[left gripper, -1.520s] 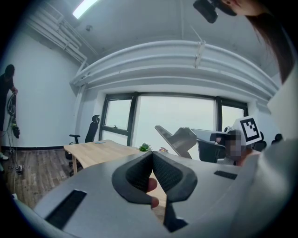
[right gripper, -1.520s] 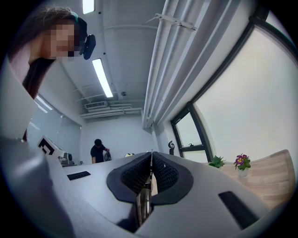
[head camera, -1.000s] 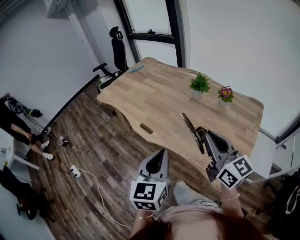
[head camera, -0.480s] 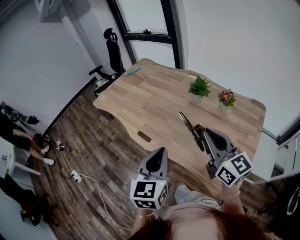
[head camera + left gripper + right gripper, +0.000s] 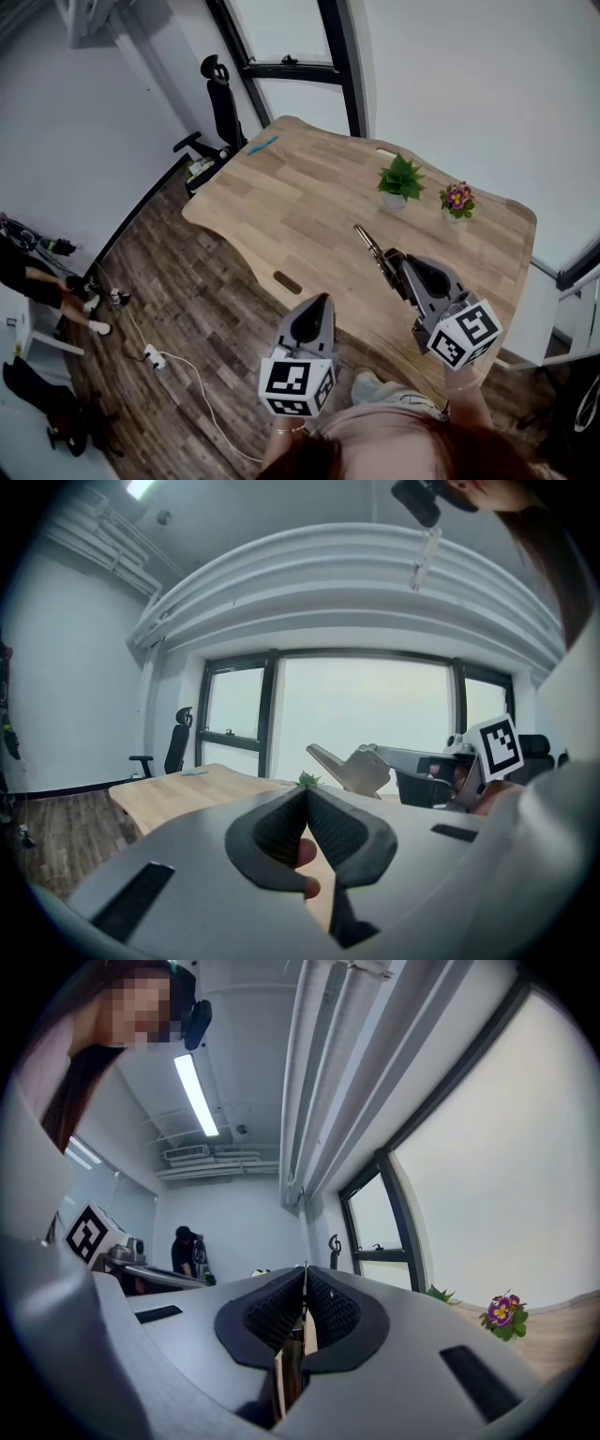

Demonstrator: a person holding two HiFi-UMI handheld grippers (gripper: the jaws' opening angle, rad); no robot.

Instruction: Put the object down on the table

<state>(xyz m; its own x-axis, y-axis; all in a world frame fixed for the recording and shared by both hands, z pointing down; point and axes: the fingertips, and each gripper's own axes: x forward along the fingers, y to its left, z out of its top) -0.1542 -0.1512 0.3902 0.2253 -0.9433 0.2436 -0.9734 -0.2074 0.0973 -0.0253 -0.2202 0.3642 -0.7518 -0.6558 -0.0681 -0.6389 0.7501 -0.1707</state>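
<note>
My right gripper (image 5: 392, 263) is shut on a thin, flat tan object (image 5: 371, 247), which sticks out forward above the wooden table (image 5: 300, 202). In the right gripper view the object's edge (image 5: 302, 1327) shows as a pale strip pinched between the closed pads. From the left gripper view the same object (image 5: 336, 765) looks like a beige wedge ahead of the right gripper (image 5: 412, 764). My left gripper (image 5: 322, 304) hangs over the floor just short of the table's near edge, shut with nothing in it (image 5: 306, 797).
A green plant (image 5: 400, 178) and a pot of purple flowers (image 5: 457, 199) stand at the table's far right. A blue item (image 5: 262, 144) lies at the far left corner. An office chair (image 5: 220, 94) stands beyond it. A cable and power strip (image 5: 150, 356) lie on the floor, with a person (image 5: 37, 281) at left.
The view has drifted slightly. The right gripper still holds the object above the table, a touch higher in the picture. The left gripper stays put.
</note>
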